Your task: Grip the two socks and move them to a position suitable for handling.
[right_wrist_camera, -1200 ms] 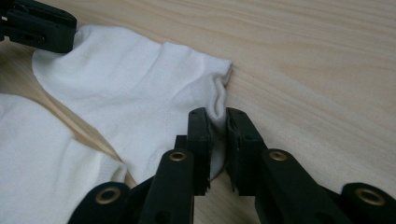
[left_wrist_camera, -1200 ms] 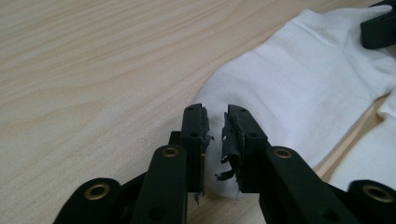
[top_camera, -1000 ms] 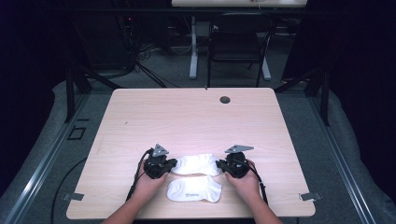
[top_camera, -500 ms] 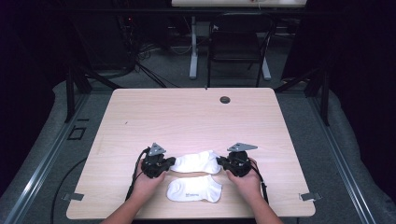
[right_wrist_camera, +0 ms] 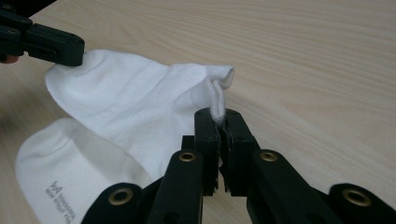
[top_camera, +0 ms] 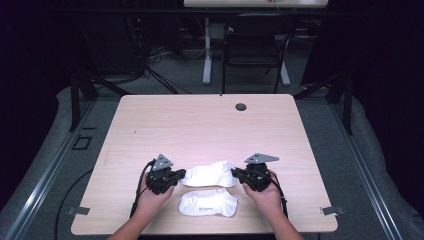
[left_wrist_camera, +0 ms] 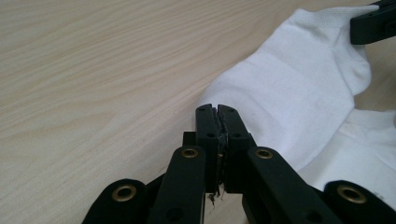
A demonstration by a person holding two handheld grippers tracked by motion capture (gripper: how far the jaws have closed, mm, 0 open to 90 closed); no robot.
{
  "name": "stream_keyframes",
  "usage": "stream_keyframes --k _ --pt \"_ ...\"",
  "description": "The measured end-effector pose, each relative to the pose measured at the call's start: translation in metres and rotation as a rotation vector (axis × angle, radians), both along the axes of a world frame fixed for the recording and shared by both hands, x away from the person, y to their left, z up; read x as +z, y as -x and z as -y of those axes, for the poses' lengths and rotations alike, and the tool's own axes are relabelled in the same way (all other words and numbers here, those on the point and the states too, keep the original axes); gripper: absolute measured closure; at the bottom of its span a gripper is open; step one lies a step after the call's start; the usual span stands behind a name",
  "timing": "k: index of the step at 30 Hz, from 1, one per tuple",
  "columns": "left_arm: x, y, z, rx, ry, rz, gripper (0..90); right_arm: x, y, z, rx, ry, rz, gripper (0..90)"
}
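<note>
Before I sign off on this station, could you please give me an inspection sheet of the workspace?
Surface: light wooden table, with a round grommet hole near the far edge.
Job's things: upper white sock stretched between both grippers; lower white sock lying flat nearer the person, small grey print on it.
Clutter: nothing seen.
Grippers: left gripper jaws shut on the upper white sock's one end; right gripper jaws shut on its cuff edge.
Cables: black cable trailing from the left gripper; more cables on the floor behind.
Surroundings: dark room, black chair and a table leg beyond.
</note>
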State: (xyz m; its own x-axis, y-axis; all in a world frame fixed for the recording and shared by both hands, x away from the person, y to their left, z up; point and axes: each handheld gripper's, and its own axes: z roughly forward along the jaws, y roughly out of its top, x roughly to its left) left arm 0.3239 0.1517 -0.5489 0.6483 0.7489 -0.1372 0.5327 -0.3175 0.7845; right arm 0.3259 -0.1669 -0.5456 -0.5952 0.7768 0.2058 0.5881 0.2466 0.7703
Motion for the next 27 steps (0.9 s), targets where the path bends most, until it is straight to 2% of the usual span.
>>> stream_keyframes --k 4,10,17,27 --pt "0.006 0.01 -0.003 -0.01 0.0 0.012 88.7 0.006 0.01 0.0 0.012 -0.011 -0.026 86.6" --pt "0.013 0.025 -0.008 -0.03 -0.004 0.019 88.6 0.013 0.026 -0.004 0.039 -0.013 -0.034 86.6" --pt "0.012 0.044 -0.01 -0.052 -0.008 0.013 88.6 0.018 0.045 -0.006 0.071 0.005 -0.043 86.5" --pt "0.009 0.06 -0.007 -0.08 -0.023 0.017 88.7 0.019 0.064 -0.004 0.082 0.002 -0.053 86.6"
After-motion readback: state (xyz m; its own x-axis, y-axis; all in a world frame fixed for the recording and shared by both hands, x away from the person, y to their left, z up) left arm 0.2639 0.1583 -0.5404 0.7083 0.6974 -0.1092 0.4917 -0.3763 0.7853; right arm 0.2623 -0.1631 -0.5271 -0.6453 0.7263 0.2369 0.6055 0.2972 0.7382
